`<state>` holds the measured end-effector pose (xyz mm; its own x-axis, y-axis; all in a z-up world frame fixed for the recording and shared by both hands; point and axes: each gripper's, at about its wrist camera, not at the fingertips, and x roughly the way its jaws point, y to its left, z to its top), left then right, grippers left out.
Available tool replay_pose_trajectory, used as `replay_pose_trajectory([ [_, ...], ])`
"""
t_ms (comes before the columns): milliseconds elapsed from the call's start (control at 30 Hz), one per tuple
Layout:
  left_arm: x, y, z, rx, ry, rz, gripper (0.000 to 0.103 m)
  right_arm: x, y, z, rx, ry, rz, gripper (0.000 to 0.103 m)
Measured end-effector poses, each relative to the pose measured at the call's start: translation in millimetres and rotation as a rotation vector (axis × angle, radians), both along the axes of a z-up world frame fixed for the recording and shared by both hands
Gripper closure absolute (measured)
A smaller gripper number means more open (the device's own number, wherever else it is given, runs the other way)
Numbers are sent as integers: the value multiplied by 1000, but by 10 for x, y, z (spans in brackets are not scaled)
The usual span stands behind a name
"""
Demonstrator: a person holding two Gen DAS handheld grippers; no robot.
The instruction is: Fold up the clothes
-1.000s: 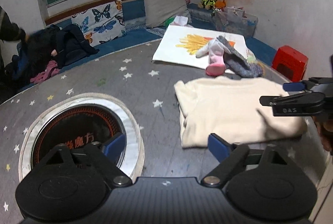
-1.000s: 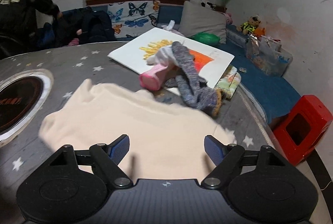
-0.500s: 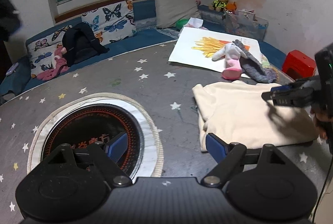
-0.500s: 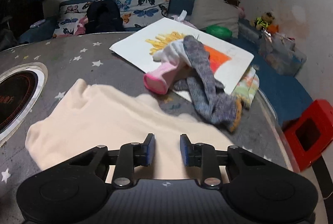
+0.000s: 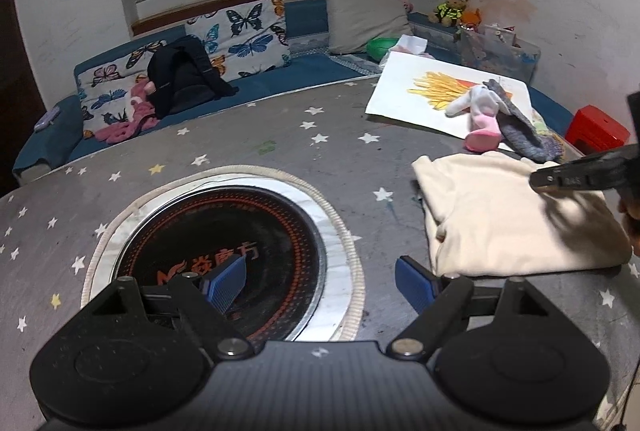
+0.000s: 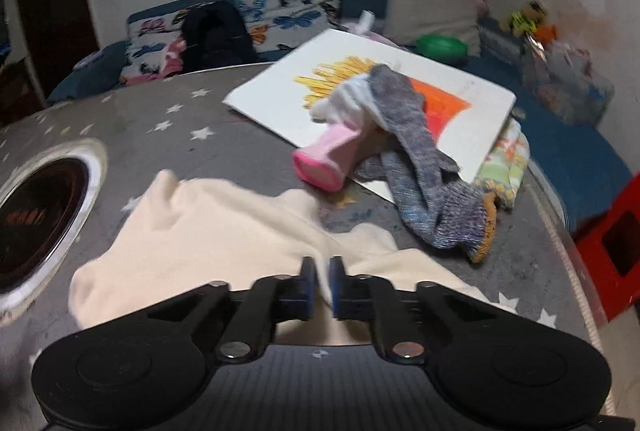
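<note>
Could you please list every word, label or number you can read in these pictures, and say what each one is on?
"焱魔方", orange characters after a logo mark: on the black round heater plate set in the star-patterned table.
Small raised letters on the right gripper's finger, seen from the left wrist: too blurred to read.
Orange marks on the heater plate in the right wrist view: too blurred to read.

The right gripper [image 5: 538, 181] runs off the left wrist view's right edge, its jaws unseen there. The right wrist view is motion-blurred. There the gripper body covers the near edge of the garment [image 6: 224, 227], and the hotplate [image 6: 36, 219] is cropped at the left.
</note>
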<state>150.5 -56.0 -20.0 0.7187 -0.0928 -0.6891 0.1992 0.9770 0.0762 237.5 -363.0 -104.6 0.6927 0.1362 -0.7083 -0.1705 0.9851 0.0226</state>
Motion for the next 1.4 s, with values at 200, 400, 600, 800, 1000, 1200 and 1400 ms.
replay_pose_trajectory([
  [200,-74,198,68,5,-26,31,19,-447,238,258,107,-75,112,102],
  [400,-148,449,174,15,-56,67,19,-1158,743,554,181,-116,350,103],
  [600,-167,579,238,26,-69,76,19,-1440,827,533,100,-101,364,95],
  [800,-110,545,290,33,-70,61,18,-890,285,372,-21,-94,110,54],
  [1000,-14,375,290,54,-54,22,16,-308,80,114,-69,-58,2,53],
  [1200,77,171,247,75,-44,-18,16,28,6,-94,-45,-10,-25,61],
  [1400,144,84,205,80,-34,-25,16,-288,68,97,82,-89,61,101],
])
